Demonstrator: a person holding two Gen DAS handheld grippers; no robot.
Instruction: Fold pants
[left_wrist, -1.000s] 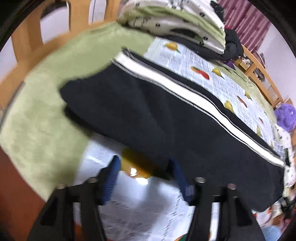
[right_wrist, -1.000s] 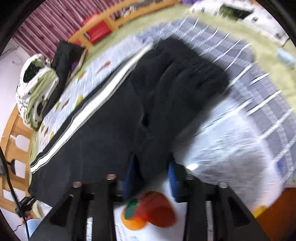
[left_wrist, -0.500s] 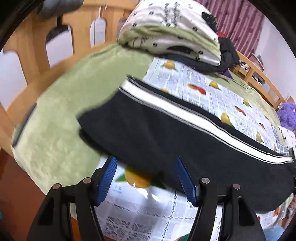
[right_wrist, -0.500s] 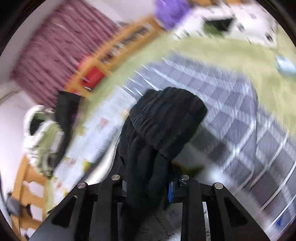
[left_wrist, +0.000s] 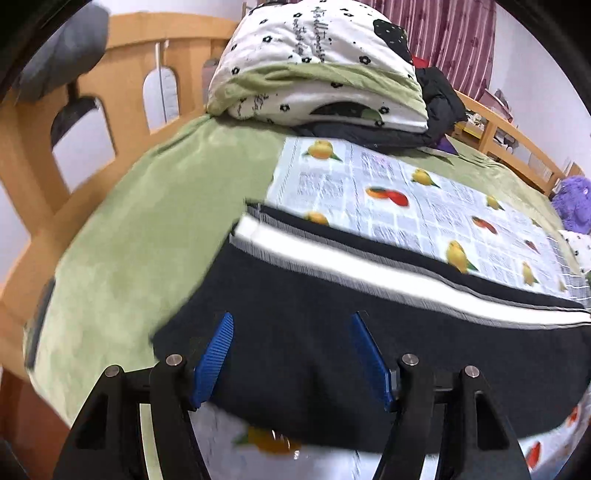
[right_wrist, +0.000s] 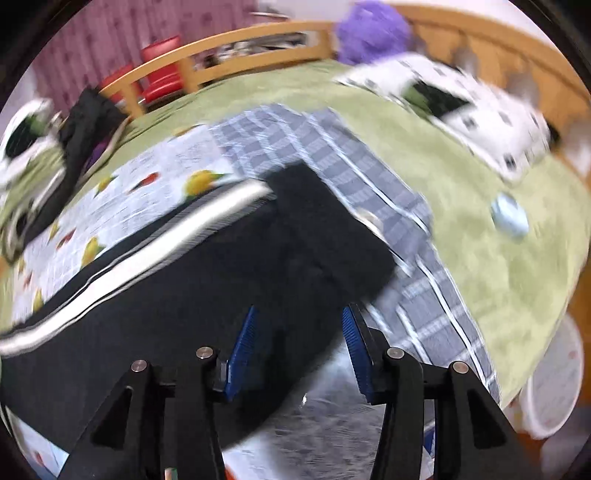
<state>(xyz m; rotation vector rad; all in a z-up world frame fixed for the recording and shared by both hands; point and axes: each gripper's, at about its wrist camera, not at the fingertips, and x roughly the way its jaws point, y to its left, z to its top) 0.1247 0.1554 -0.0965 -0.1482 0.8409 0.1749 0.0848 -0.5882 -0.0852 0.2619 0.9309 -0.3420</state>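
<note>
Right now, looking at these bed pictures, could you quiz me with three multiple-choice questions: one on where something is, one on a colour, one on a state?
1. Where do the black pants lie?
A. on the fruit-print sheet
B. on the floor
C. on the folded quilt

2. What colour is the pants' side stripe?
A. red
B. white
C. yellow

3. How do the right tongs stand?
A. out of sight
B. shut tight on nothing
C. jaws apart

Answers: 1 A, sheet shows around the pants; 2 B, a white band runs along them; 3 C, the blue pads stand apart, having just opened.

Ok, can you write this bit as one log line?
pants: lying on bed | left gripper: open over pants | right gripper: jaws just opening, pants between, not gripped
</note>
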